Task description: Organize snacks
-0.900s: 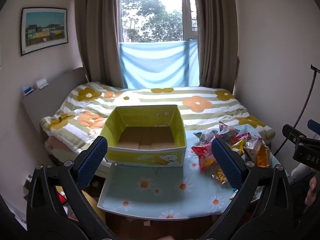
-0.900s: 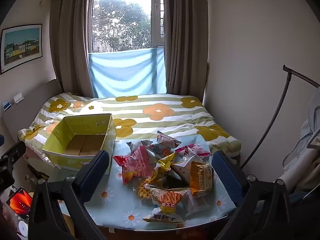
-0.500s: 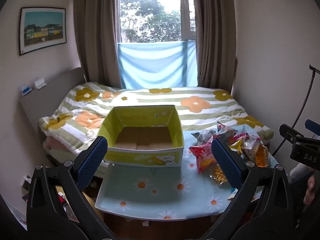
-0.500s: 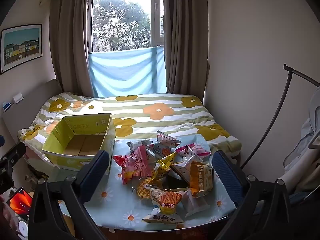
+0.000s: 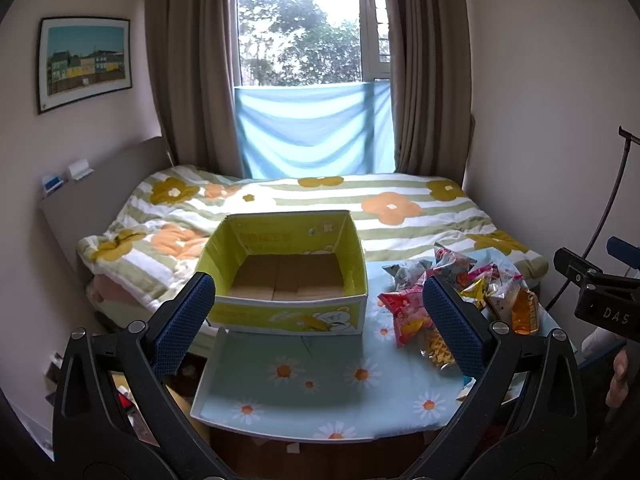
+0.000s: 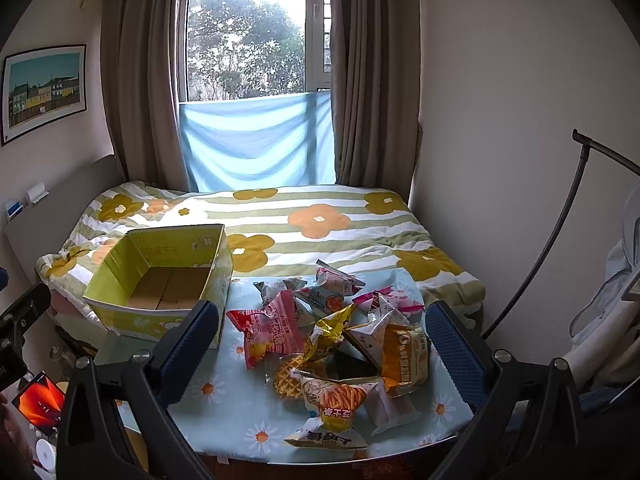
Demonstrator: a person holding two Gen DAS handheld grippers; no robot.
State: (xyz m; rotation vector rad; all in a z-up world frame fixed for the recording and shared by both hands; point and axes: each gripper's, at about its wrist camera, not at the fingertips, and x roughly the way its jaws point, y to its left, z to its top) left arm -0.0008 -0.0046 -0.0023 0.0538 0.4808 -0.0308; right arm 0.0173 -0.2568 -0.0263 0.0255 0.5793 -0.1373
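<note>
An empty yellow-green cardboard box point(image 5: 288, 276) stands at the back left of a small table with a daisy cloth point(image 5: 312, 384); it also shows in the right wrist view point(image 6: 160, 280). A pile of snack packets point(image 6: 340, 340) lies on the table's right half, seen in the left wrist view too point(image 5: 460, 292). My left gripper point(image 5: 316, 324) is open and empty, held above the table's near edge in front of the box. My right gripper point(image 6: 320, 348) is open and empty, held above and in front of the pile.
A bed with a flowered striped quilt point(image 5: 360, 204) lies behind the table, under a curtained window. A black curved stand point(image 6: 560, 240) rises at the right. A phone with a lit screen point(image 6: 38, 402) sits low at the left. Walls close in on both sides.
The left gripper has drifted slightly, so the box and table sit a little further left and lower in its view. The right gripper's view is unchanged. Both stay open.
</note>
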